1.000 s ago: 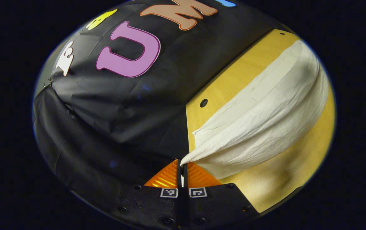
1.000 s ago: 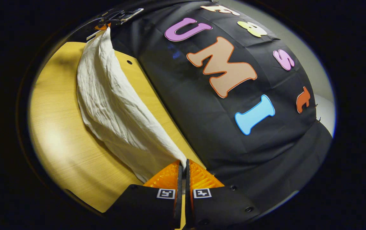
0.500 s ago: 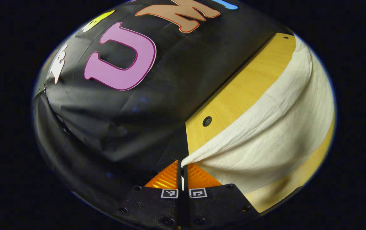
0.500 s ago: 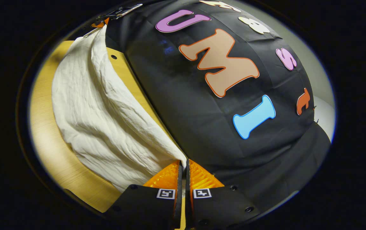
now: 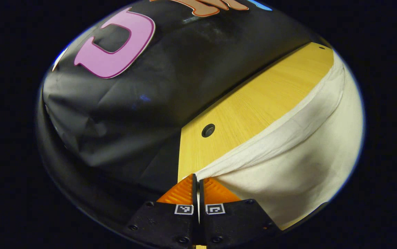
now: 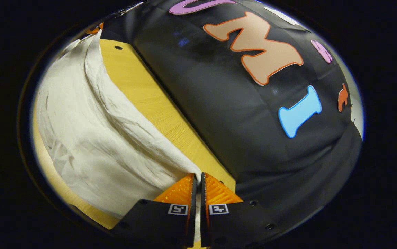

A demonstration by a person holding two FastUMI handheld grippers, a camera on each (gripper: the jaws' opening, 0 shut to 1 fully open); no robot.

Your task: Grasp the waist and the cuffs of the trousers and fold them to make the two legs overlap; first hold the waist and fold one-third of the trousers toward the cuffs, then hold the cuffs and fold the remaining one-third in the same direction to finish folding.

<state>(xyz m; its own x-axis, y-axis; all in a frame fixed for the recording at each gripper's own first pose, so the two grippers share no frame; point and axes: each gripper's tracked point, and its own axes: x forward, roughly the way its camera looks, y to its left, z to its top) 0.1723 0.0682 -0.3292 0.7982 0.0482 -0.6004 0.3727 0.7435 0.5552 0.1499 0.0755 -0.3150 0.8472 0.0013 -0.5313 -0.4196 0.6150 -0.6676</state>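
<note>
The cream-white trousers (image 5: pixel 298 155) hang stretched between the two grippers above a yellow wooden table (image 5: pixel 253 107), their cloth sagging in a wide, creased sheet whose lower part reaches the tabletop. In the left gripper view, the left gripper (image 5: pixel 197 180) has its fingers pressed together on one corner of the fabric, and a taut hem runs from the pinch toward the far right. In the right gripper view, the right gripper (image 6: pixel 198 177) is likewise clamped tight on another corner of the trousers (image 6: pixel 91 138), with wrinkles fanning away from the grip. A dark round hole (image 5: pixel 208 130) sits in the bare table near its back edge, where the booth's black cloth wall (image 6: pixel 240 114) meets it.
</note>
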